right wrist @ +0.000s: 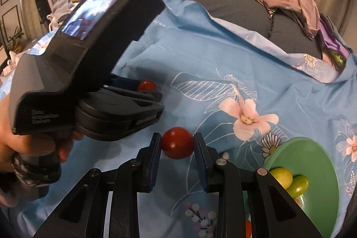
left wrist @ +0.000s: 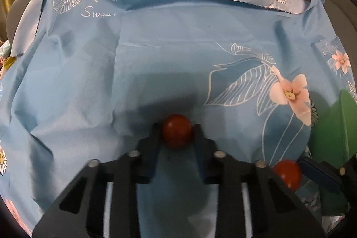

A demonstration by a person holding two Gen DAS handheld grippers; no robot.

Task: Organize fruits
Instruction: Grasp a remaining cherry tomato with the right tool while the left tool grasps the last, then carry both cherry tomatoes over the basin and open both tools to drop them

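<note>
Two red tomatoes sit on a blue flowered cloth (left wrist: 156,55), each pinched by its own gripper. From the left wrist view, the left gripper (left wrist: 177,129) is clenched on one tomato (left wrist: 177,131), its dark pads pressing both sides of the fruit, which rests on the cloth. Lower right in that view lies the second tomato (left wrist: 286,173), with the green bowl (left wrist: 330,133) just beyond it. From the right wrist view, the right gripper (right wrist: 177,144) grasps that second tomato (right wrist: 177,143), pads tight against its sides. A hand (right wrist: 33,148) holds the left gripper at the left of that view, its tomato showing at the tip. The green bowl stands near, to the right, with two yellow-green fruits (right wrist: 290,180) inside it.
</note>
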